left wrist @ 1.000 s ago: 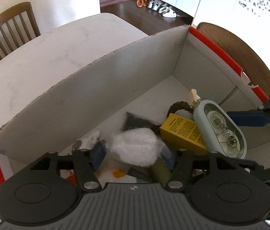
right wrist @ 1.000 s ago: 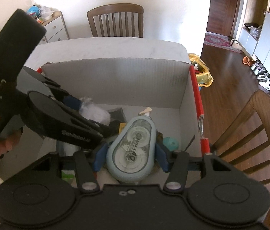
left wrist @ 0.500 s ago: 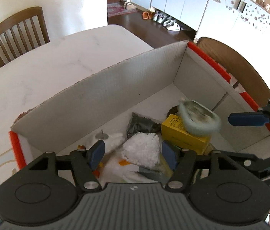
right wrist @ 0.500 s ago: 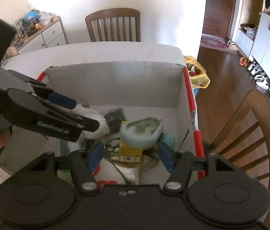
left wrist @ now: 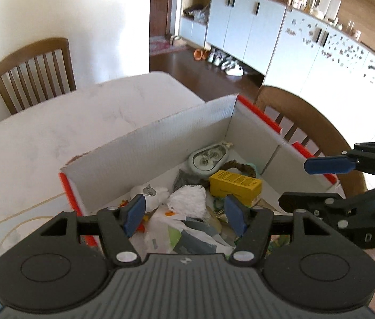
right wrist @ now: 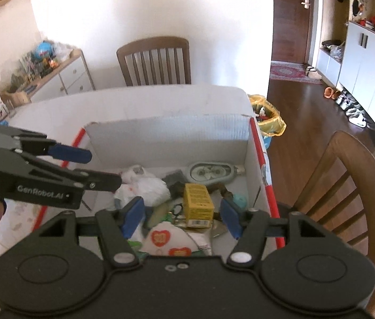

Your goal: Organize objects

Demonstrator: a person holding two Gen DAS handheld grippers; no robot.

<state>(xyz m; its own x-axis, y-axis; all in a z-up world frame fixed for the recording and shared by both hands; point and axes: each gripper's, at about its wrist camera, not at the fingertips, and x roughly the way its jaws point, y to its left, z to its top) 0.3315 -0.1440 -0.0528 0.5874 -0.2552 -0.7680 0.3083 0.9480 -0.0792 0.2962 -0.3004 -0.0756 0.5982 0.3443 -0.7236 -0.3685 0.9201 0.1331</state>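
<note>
hovering empty with fingers spread above the box (right wrist: 246, 146), the right gripper (right wrist: 180, 216) and left gripper (left wrist: 184, 214) look down where the tape dispenser (right wrist: 211, 171) lies ahead among clutter, seemingly gathered for tidiness.

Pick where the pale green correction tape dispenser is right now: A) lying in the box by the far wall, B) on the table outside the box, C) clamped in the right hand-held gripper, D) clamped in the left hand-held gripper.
A: the correction tape dispenser lies on the floor of the box near its far wall, beyond the yellow carton, and both the right hand-held gripper and the left hand-held gripper are open and hold nothing.
</note>
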